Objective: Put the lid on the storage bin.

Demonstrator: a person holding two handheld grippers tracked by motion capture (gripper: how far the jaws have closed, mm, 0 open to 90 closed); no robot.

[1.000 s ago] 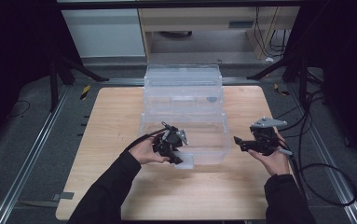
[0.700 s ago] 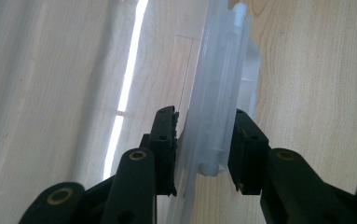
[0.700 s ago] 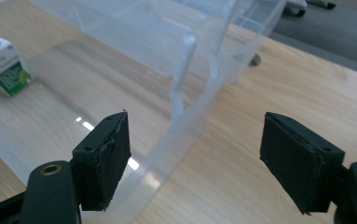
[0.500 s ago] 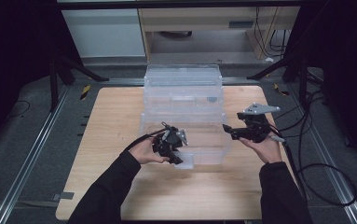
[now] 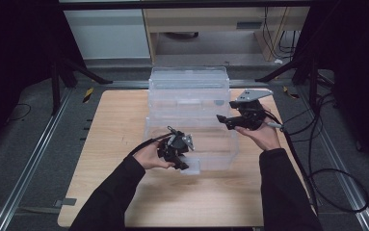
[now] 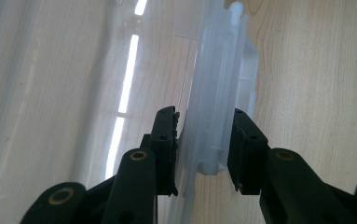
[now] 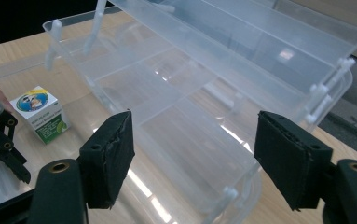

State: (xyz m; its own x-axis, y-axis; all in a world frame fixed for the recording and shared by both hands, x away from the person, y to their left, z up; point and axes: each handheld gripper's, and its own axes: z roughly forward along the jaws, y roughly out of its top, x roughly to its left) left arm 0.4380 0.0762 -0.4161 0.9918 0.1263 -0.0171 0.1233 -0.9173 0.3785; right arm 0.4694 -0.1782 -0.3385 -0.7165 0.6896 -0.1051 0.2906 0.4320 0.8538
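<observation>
A clear plastic compartment box [image 5: 218, 156] lies on the wooden table with its lid [image 5: 189, 89] standing open at the back. My left gripper [image 5: 183, 164] is at the box's front edge, shut on the translucent front latch [image 6: 218, 116]; the jaws press it from both sides [image 6: 204, 140]. My right gripper [image 5: 222, 119] hovers open over the box's right end, and nothing is between its pads [image 7: 195, 140]. Below it are the divided compartments [image 7: 185, 135]. A small white and green carton [image 7: 38, 113] sits inside the box near the left gripper.
The wooden table [image 5: 119, 120] has bare board left of the box and in front of it. Cables [image 5: 317, 159] trail off the right side. Metal rails [image 5: 32, 154] flank the table, and a cabinet [image 5: 196, 24] stands behind it.
My right gripper has risen and moved left and away from the person, from beside the box to over its right end. The left gripper has stayed on the latch.
</observation>
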